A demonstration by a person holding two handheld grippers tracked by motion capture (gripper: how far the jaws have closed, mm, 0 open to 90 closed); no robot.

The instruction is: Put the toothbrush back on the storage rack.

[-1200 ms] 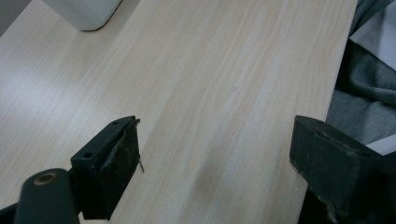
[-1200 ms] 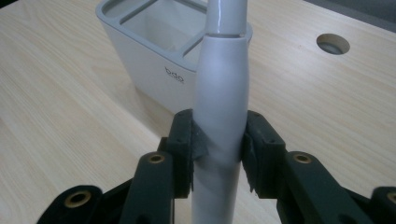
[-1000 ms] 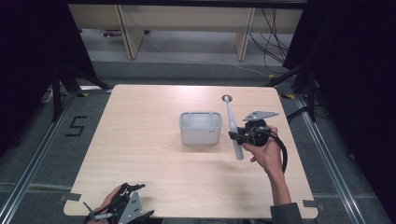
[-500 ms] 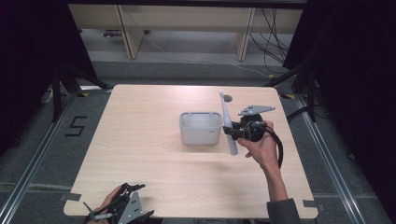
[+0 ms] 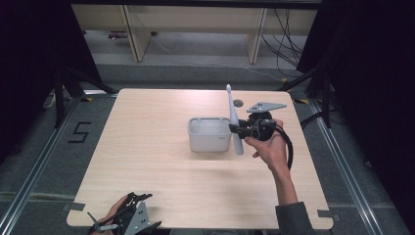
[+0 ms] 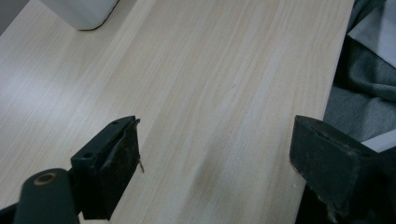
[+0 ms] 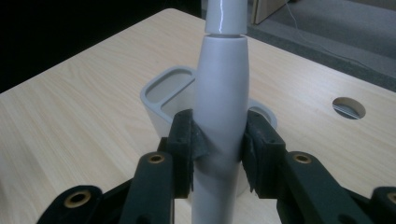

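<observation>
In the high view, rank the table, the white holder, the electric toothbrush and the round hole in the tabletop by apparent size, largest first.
1. table
2. white holder
3. electric toothbrush, longer than the holder but much thinner; being lifted nearer the camera makes this ranking unsure
4. round hole

White electric toothbrush (image 5: 234,126) — upright, gripper-held (image 5: 241,129)

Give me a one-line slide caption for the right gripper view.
Right gripper clamps the white electric toothbrush upright in front of the grey holder on the wooden table.
</observation>
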